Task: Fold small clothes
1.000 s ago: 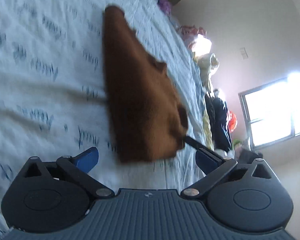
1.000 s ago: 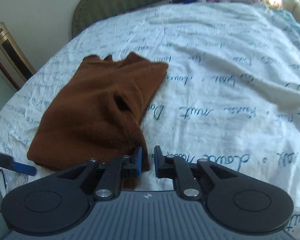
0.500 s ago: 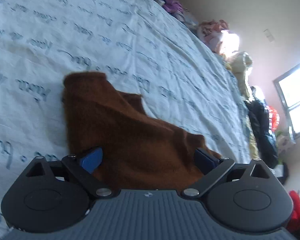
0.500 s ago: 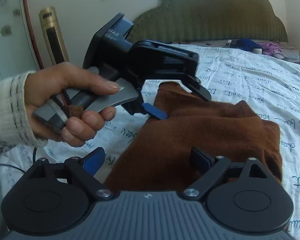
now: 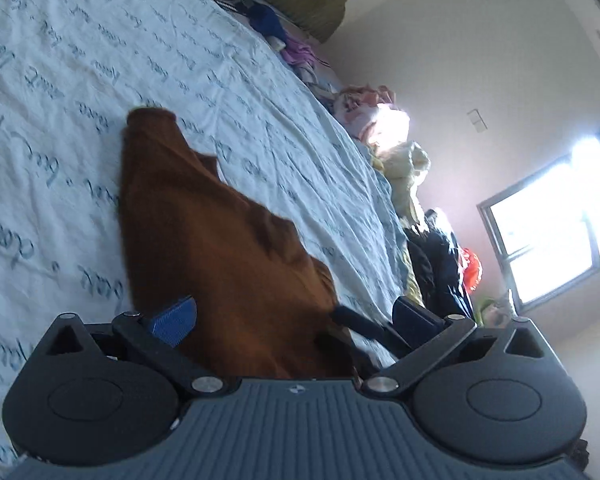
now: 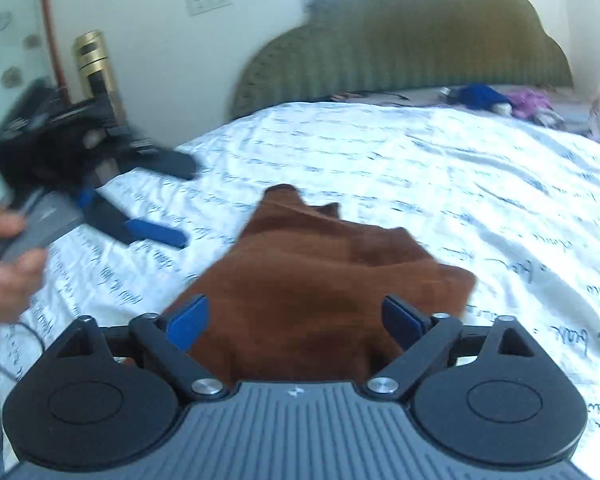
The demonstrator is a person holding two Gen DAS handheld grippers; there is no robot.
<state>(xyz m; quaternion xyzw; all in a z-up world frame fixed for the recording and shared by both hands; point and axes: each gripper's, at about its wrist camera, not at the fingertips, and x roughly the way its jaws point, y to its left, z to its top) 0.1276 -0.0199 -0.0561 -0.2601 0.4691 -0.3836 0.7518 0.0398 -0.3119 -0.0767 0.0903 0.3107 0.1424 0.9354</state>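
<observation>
While the rust-brown knitted garment point(image 6: 320, 280) lay rumpled on the white script-printed bed sheet point(image 6: 440, 184), the right gripper point(image 6: 296, 324) straddled its near edge, fingers closing but not yet pinching; better to catch only the hem. Half a second earlier, the wide-open, empty left gripper point(image 6: 152, 200) hung over the cloth; now it was left of it.
</observation>
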